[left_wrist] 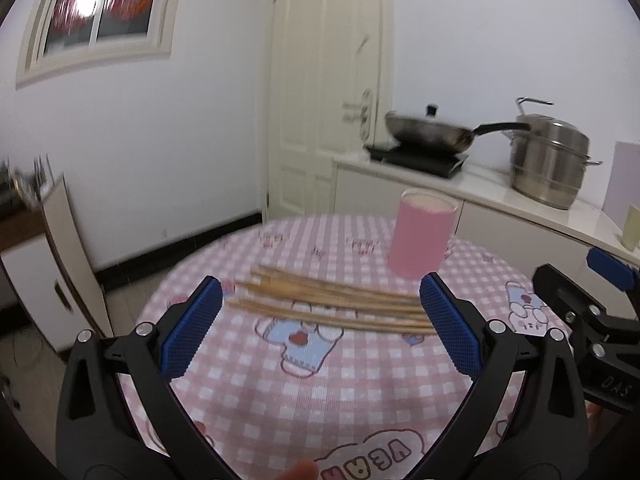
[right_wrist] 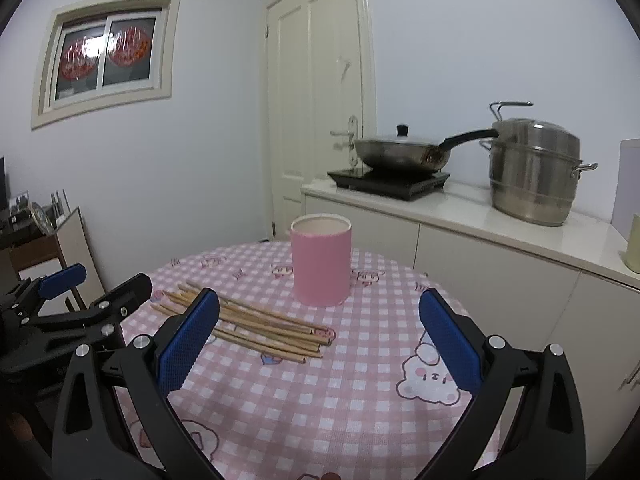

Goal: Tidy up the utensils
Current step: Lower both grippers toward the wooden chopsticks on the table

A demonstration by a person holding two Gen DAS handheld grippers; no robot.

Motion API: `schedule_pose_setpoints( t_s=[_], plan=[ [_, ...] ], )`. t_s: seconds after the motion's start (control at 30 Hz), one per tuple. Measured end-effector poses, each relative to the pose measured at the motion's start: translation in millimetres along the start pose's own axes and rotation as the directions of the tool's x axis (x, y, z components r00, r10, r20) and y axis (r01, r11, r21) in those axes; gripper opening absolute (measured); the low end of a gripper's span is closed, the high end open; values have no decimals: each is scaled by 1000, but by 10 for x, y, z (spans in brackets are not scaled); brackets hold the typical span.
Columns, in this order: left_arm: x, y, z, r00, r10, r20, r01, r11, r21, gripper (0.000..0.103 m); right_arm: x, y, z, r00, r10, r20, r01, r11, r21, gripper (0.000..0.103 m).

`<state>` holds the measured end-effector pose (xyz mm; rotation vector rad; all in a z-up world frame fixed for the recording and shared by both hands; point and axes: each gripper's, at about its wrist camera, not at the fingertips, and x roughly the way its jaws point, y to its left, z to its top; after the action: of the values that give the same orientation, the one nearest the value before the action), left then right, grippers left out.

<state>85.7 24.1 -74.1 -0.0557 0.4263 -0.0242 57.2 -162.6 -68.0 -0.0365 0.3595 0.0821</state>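
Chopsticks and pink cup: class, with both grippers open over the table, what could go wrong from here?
1. The chopsticks lie in a loose, overlapping pile, so the left gripper might pinch several or scatter them.
2. The pink cup stands upright and looks light; a chopstick pushed against its rim could tip it.
3. The right gripper hovers close beside the left; they may collide.

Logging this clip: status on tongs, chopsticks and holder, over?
Left tongs open, right tongs open, both empty. Chopsticks loose on the tablecloth. Pink cylinder holder upright, apart from them. Nothing in the way.
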Motion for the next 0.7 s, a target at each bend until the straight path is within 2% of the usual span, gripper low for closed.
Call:
schedule_pose_setpoints(
  t_s=[0.13, 0.23, 0.3, 0.37, 0.47, 0.53, 0.63, 0.7],
  plan=[
    [274, 108, -66, 994, 7, -107, -16, 997, -75, 97, 182, -50, -64, 999, 1, -44, -1, 1000, -10, 96],
    [567, 157, -143, 971, -28, -238, -1, 993, -121, 97, 327, -117, -108, 997, -7, -78, 6, 1000, -19, 96],
    [718, 175, -181, 953, -59, -296, 10, 986, -164, 97, 413, -156, -132, 995, -9, -98, 6, 1000, -24, 96],
    [813, 191, -208, 944, -70, -324, 7, 981, -193, 97, 504, -207, -153, 993, -13, -118, 9, 999, -32, 96],
    [1008, 121, -211, 921, -15, -389, -60, 982, -178, 97, 591, -246, -159, 991, -3, -133, -1, 999, -36, 96],
    [1125, 80, -189, 909, 2, -417, -82, 981, -174, 97, 633, -272, -152, 989, 23, -143, -27, 999, -25, 96],
    [1277, 17, -166, 904, 29, -427, -116, 977, -180, 97, 704, -341, -141, 983, 77, -169, -77, 997, 6, 96],
    [1411, -30, -135, 887, 31, -460, -120, 979, -167, 97, 748, -361, -137, 979, 93, -182, -93, 996, 7, 96]
  ],
)
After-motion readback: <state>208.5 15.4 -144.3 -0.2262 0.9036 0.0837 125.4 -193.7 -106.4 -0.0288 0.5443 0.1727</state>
